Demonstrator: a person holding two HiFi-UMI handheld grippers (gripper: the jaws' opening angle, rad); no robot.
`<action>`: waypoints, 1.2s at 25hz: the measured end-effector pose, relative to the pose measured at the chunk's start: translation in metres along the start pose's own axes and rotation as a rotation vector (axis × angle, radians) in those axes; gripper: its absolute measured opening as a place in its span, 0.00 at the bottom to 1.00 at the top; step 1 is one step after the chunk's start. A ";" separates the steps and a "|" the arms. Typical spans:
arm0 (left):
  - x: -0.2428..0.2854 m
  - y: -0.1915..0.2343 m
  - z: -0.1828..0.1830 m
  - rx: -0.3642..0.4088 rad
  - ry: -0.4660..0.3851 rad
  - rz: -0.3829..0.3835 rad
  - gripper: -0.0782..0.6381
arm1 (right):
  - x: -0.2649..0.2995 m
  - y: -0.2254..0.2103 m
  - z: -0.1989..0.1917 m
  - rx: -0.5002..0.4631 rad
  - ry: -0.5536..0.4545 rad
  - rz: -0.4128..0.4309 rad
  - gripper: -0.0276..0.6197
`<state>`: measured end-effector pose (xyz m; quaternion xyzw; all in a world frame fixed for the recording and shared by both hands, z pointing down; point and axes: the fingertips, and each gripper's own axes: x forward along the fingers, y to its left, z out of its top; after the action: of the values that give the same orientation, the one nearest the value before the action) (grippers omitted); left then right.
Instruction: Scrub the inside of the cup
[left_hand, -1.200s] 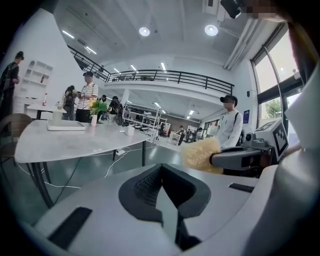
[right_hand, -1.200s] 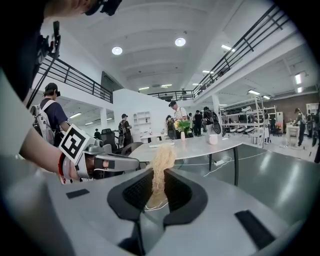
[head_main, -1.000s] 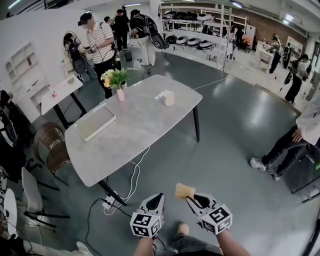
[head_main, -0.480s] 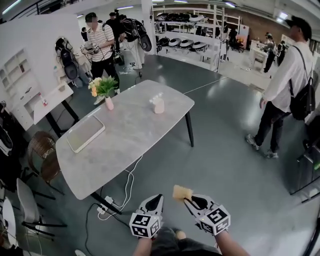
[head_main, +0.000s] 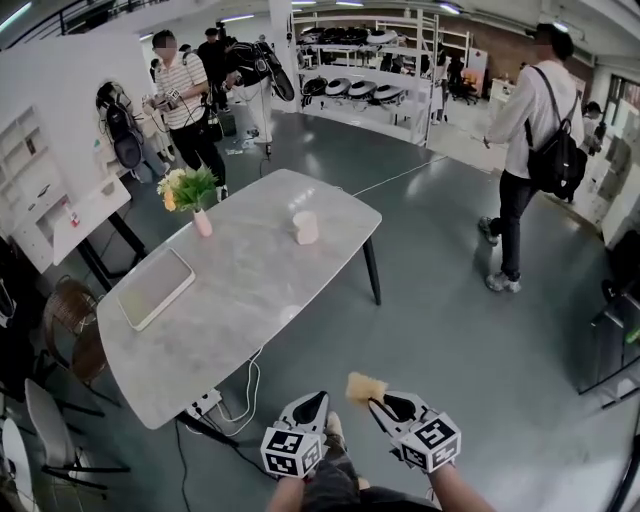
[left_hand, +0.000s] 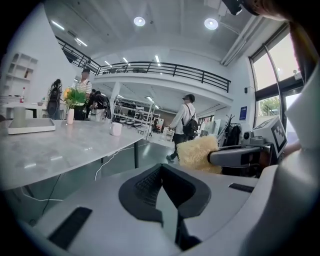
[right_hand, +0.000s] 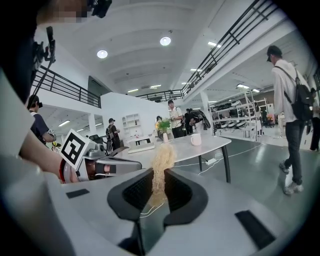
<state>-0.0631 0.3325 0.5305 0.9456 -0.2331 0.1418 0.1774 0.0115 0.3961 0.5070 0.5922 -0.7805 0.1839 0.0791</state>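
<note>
A white cup (head_main: 305, 227) stands upright on the grey marble table (head_main: 230, 300), far ahead of both grippers; it also shows small in the left gripper view (left_hand: 116, 129) and the right gripper view (right_hand: 196, 139). My right gripper (head_main: 377, 400) is shut on a yellow fluffy scrubbing sponge (head_main: 366, 386), which sticks up between its jaws (right_hand: 161, 165). My left gripper (head_main: 312, 403) is shut with nothing in it. Both are held low over the floor, well short of the table's near end.
On the table stand a pink vase of flowers (head_main: 190, 195) and a flat white tray (head_main: 157, 287). A power strip and cables (head_main: 215, 405) lie under its near end. Chairs (head_main: 55, 420) stand at the left. A person with a backpack (head_main: 530, 150) walks at the right; others stand behind the table.
The view has moved toward the table's right side, so the table and cup sit further left and lower. The person with the backpack has walked further away. Both grippers keep their pose.
</note>
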 end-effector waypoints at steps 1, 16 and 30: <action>0.008 0.007 0.003 -0.001 0.000 -0.001 0.13 | 0.008 -0.006 0.002 0.001 0.002 -0.001 0.14; 0.110 0.112 0.086 -0.006 0.004 -0.025 0.13 | 0.139 -0.073 0.079 -0.008 0.010 0.020 0.14; 0.171 0.182 0.122 -0.023 0.016 -0.074 0.13 | 0.226 -0.111 0.114 0.001 0.036 0.010 0.14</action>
<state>0.0157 0.0661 0.5299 0.9502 -0.1982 0.1400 0.1955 0.0630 0.1246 0.5008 0.5851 -0.7818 0.1952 0.0919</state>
